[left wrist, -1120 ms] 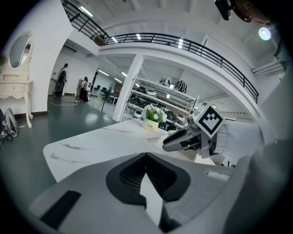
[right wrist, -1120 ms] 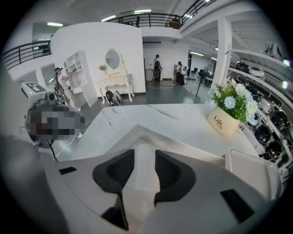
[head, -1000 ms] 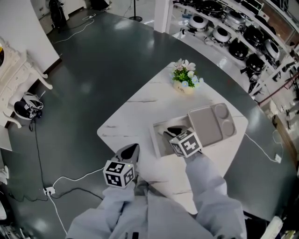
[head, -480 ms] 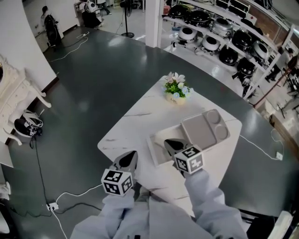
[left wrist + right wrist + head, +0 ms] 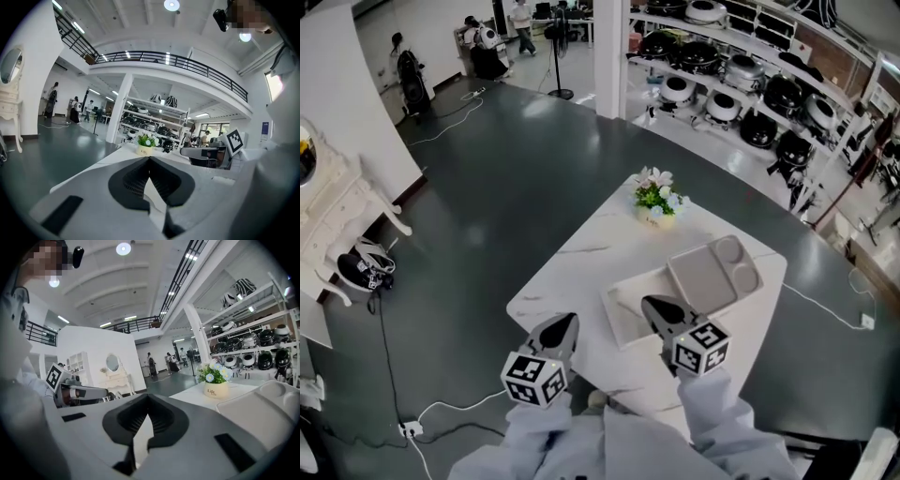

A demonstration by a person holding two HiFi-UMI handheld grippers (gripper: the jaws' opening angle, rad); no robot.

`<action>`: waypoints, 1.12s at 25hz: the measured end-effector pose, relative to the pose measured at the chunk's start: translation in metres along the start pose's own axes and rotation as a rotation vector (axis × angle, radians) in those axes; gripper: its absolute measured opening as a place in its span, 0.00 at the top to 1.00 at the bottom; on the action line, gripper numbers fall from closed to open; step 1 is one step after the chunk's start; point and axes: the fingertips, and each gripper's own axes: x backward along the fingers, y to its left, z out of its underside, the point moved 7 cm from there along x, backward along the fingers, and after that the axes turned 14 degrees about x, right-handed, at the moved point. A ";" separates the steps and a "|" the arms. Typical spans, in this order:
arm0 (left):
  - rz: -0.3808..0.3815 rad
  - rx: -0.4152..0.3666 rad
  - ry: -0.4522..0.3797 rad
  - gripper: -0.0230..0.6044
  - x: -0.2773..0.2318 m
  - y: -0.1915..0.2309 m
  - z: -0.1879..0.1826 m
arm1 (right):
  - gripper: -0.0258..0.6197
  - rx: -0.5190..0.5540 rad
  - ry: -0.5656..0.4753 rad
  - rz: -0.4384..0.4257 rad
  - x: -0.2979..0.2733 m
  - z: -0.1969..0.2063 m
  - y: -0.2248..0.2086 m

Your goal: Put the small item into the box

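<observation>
The left tool (image 5: 563, 329) and right tool (image 5: 655, 308) are both hovering pressed together, pinching nothing. The right one is hanging over the open box (image 5: 619, 315) on the tabletop (image 5: 572, 267), with the lid (image 5: 712, 274) lying at its far side.

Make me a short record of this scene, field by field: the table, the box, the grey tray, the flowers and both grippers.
table: white marble-look top on a dark floor
box: white, open, right of the table's middle; contents cannot be made out
grey tray: two round hollows, lying at the box's far right side
flower pot: near the table's far corner
left gripper: jaws together, nothing between them, over the table's near edge
right gripper: jaws together, empty, over the box's near end
small item: not visible
</observation>
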 end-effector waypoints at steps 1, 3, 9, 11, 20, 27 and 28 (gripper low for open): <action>0.003 -0.006 -0.014 0.96 0.002 -0.001 -0.004 | 0.97 0.000 -0.021 0.007 0.003 -0.005 0.001; 0.006 -0.022 -0.042 0.97 0.009 -0.005 -0.013 | 0.97 0.004 -0.058 0.025 0.010 -0.014 0.002; -0.003 -0.067 -0.110 0.97 0.029 -0.013 -0.032 | 0.97 -0.017 -0.147 0.079 0.036 -0.035 0.001; -0.009 -0.075 -0.132 0.97 0.037 -0.015 -0.038 | 0.97 -0.012 -0.166 0.099 0.044 -0.041 0.001; -0.047 -0.105 -0.215 0.97 0.061 -0.016 -0.055 | 0.97 0.043 -0.243 0.184 0.071 -0.063 -0.008; -0.058 -0.126 -0.248 0.97 0.069 -0.021 -0.060 | 0.97 0.065 -0.265 0.227 0.081 -0.070 -0.009; -0.059 -0.130 -0.248 0.97 0.070 -0.022 -0.060 | 0.97 0.068 -0.263 0.228 0.082 -0.070 -0.009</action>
